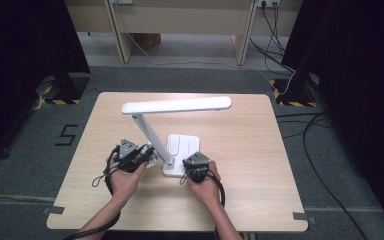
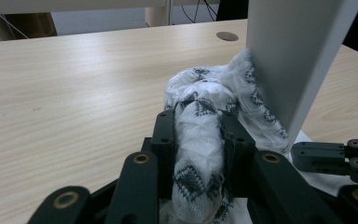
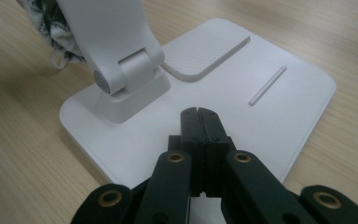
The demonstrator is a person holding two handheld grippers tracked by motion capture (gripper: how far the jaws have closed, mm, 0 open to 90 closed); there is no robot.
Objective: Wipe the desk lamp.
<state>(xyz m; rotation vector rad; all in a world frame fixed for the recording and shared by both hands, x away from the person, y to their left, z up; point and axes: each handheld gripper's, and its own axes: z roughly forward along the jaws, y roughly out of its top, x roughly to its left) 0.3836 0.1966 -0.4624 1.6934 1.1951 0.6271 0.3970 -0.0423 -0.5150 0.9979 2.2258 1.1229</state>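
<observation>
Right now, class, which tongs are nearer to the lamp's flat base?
Right. The right tongs, shut, press down on the lamp base. The left tongs hold a cloth against the lamp arm, beside the base.

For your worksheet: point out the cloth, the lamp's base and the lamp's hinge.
cloth (image 2: 198, 135), left gripper view: the fold clamped between the jaws.
lamp's base (image 3: 279, 109), right gripper view: flat top near the slot.
lamp's hinge (image 3: 121, 74), right gripper view: round knuckle.
</observation>
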